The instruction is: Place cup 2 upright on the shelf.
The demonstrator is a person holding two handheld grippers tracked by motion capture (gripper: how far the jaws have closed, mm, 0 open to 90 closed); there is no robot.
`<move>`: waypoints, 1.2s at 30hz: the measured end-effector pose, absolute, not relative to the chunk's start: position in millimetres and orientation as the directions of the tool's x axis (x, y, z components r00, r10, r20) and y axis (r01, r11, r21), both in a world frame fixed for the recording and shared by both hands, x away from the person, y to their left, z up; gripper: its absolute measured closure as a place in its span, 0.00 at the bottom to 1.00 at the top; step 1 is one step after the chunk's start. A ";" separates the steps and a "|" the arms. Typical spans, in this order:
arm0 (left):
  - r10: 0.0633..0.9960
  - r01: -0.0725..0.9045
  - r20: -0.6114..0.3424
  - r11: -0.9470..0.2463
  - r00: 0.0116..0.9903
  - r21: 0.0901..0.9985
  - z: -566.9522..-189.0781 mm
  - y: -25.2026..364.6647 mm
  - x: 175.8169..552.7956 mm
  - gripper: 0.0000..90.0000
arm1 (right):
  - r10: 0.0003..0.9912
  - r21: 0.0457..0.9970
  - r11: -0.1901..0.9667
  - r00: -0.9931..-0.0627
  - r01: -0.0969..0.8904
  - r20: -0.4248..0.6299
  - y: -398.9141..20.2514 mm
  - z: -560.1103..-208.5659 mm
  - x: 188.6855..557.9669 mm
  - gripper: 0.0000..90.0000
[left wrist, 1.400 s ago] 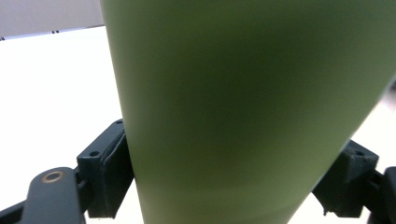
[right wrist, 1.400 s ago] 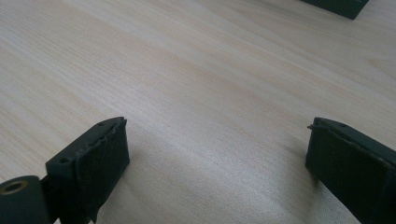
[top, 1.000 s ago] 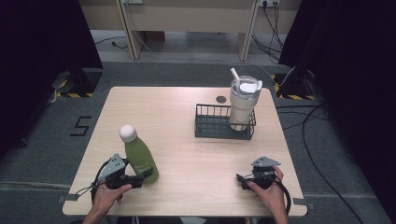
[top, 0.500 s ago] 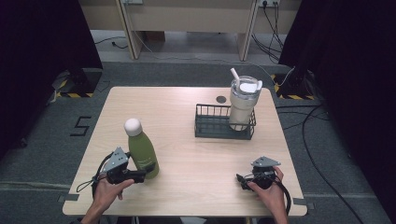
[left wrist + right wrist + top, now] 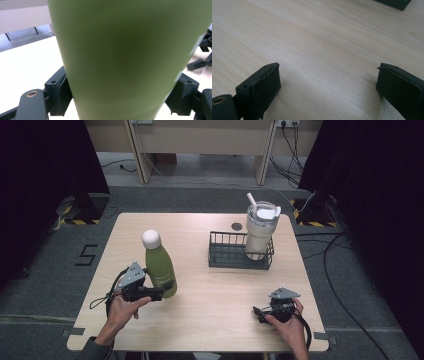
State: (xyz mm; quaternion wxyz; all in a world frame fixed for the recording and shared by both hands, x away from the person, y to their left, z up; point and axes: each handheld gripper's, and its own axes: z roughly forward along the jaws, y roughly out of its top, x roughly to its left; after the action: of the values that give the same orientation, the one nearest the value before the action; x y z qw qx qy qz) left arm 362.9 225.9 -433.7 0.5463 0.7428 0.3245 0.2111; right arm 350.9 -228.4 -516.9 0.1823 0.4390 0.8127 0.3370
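A green bottle (image 5: 160, 266) with a white cap stands upright on the left half of the wooden table (image 5: 210, 320). My left gripper (image 5: 159, 293) is shut on its lower body from the near-left side. In the left gripper view the bottle (image 5: 125, 55) sits between the two black pads (image 5: 58, 92), which press on both its sides. My right gripper (image 5: 260, 313) rests low at the table's front right, held by a hand. Its jaws stand wide open with only bare wood between them (image 5: 328, 85).
A black wire basket (image 5: 227, 262) stands at the back right with a cream tumbler (image 5: 260, 232) with a lid and straw in its right end. A small dark disc (image 5: 236, 226) lies behind the basket. Cables trail on the floor at the right.
The left gripper has carried the green bottle away from the person and a little right. The bottle, tilted a second ago, now stands upright. The right gripper has stayed put.
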 end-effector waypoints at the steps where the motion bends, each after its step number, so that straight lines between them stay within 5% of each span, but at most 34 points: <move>1: 0.712 0.249 -0.041 -0.191 0.701 0.949 -432.3 224.4 364.9 0.23 | 0.835 0.708 0.389 -0.550 0.589 -0.002 -228.6 -516.9 351.1 0.06; 36: 0.684 0.199 -0.021 -0.183 0.730 0.963 -395.2 153.7 433.5 0.23 | 0.829 0.706 0.398 -0.559 0.585 -0.005 -228.5 -517.0 352.4 0.05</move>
State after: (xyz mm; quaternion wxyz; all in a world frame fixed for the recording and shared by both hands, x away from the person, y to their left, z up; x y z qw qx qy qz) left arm 433.5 153.7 -395.2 0.5650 0.7386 0.2986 0.2145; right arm 352.4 -228.5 -517.0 0.1813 0.4332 0.8163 0.3363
